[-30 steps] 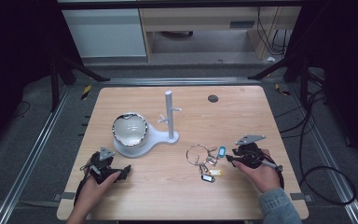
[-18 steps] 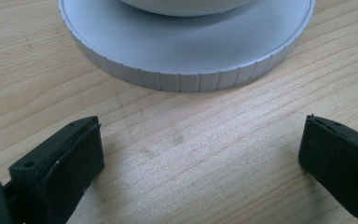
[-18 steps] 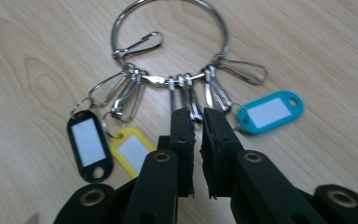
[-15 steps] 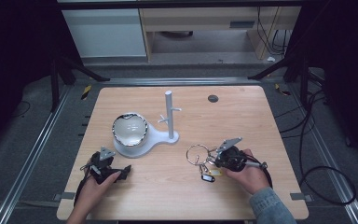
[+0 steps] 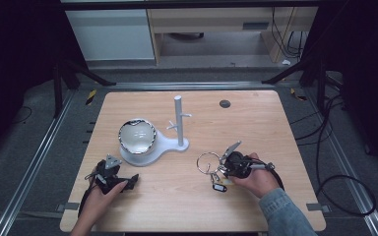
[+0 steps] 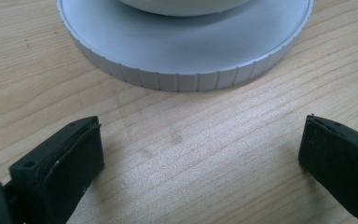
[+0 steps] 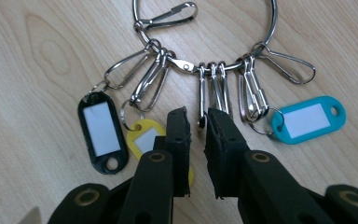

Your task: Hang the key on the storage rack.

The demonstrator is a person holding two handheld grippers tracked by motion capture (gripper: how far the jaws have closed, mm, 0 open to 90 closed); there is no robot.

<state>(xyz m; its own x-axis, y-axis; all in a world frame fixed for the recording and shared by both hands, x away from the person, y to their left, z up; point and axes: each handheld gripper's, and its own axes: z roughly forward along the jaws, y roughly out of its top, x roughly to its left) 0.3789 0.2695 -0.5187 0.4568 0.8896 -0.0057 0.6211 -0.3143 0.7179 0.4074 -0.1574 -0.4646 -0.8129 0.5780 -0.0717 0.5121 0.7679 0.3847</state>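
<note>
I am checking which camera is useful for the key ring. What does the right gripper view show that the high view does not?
Only the right gripper view tells the details: the black tag, the yellow tag partly behind the tool, the blue tag, each metal clip, and the right tool's jaws nearly closed around one clip. Only the high view gives the layout: the white stand, the bowl, and the left tool. Both share the key ring on the wooden table.
</note>
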